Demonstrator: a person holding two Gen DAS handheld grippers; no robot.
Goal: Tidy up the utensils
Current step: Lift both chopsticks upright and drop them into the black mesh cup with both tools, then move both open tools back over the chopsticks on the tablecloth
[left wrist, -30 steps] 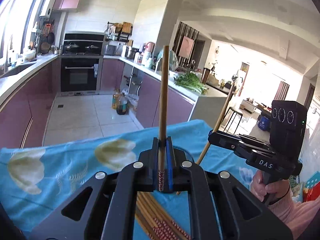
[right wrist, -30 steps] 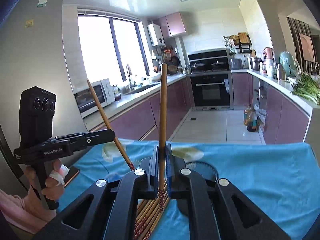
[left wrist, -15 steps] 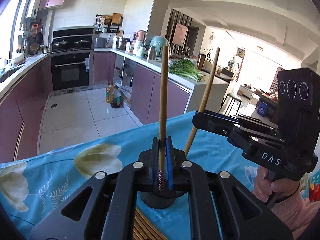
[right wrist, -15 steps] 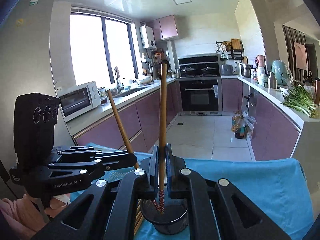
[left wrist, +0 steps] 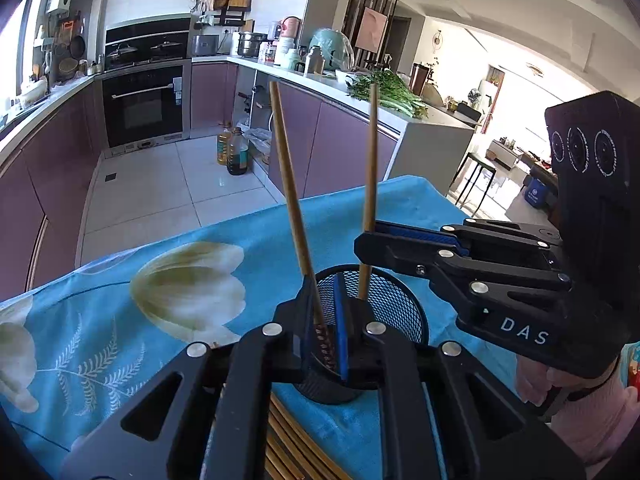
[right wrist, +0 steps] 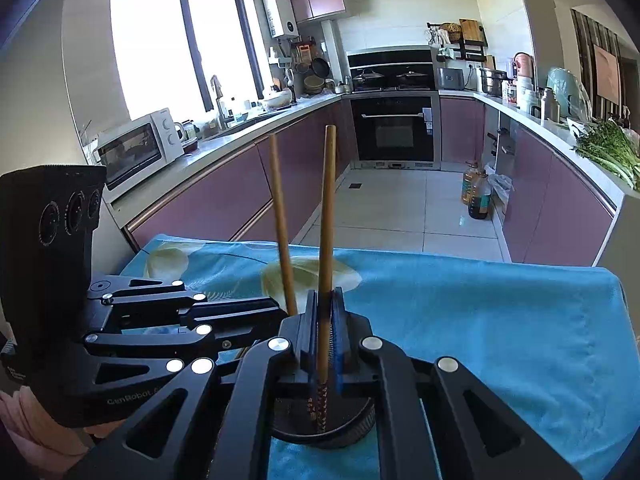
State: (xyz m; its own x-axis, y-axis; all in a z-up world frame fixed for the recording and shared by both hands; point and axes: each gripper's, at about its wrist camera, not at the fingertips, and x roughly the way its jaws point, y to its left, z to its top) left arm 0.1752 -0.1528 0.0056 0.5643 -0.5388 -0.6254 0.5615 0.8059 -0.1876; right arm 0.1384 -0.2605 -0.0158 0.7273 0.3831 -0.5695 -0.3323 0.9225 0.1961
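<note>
Now two wooden chopsticks standing over a black mesh holder (left wrist: 376, 308), left chopstick (left wrist: 290, 196) leaning loose between the left gripper's (left wrist: 324, 322) parted fingers, right chopstick (right wrist: 326, 240) clamped upright in the right gripper (right wrist: 325, 332), spare chopsticks (left wrist: 296, 448) lying on the blue floral cloth (left wrist: 120, 320).

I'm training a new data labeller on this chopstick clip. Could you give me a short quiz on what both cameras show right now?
1. True or false: the right tool clamps its chopstick nearly upright over the black mesh cup.
2. How does the chopstick at the left tool stand? A) upright and clamped tight B) tilted, leaning between parted pads C) flat on the floor
3. Fill in: more loose chopsticks lie on the ___ flowered tablecloth.

Key: 1 true; 2 B; 3 blue.
</note>
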